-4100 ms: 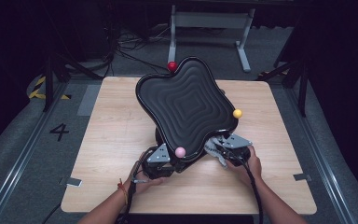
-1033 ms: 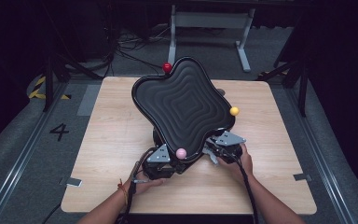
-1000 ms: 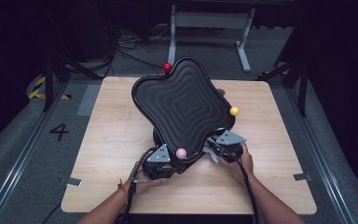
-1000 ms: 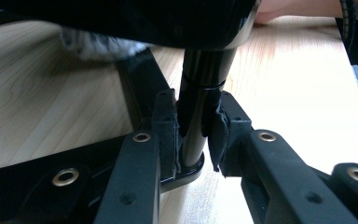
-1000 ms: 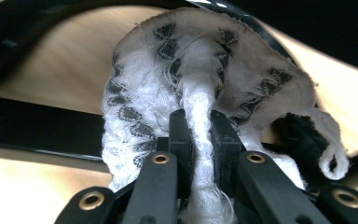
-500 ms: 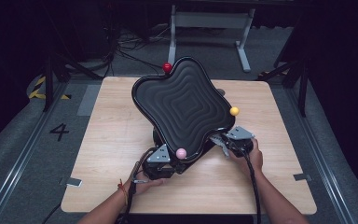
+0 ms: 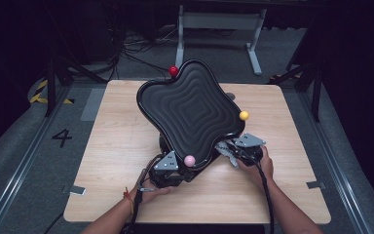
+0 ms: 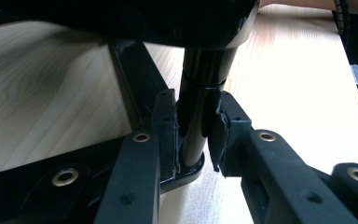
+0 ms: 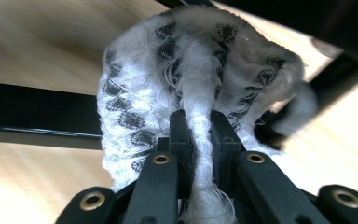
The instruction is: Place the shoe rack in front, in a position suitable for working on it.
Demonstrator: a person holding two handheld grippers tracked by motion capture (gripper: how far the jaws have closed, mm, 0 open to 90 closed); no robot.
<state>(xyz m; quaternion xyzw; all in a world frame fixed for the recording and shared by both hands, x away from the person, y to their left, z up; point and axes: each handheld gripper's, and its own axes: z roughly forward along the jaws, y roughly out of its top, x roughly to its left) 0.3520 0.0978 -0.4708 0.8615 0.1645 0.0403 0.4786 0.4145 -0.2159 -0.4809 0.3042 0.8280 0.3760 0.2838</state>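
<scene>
A glossy black wavy-edged tray (image 7: 190, 107) with ridged concentric rings and coloured balls at its corners is tilting on a stand above the wooden desk (image 7: 117, 141). The left gripper (image 8: 193, 140) is clamping the stand's black post (image 8: 200, 93); the right gripper (image 9: 199, 135) is pinching a white patterned cloth (image 9: 191, 70) beside the tray's near right edge.

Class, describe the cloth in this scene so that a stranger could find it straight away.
Start at the big black wavy tray tilted on its stand on the wooden table. At its lower right edge, the right gripper pinches a bunched cloth: the one soft white thing, patterned with small dark marks.
</scene>
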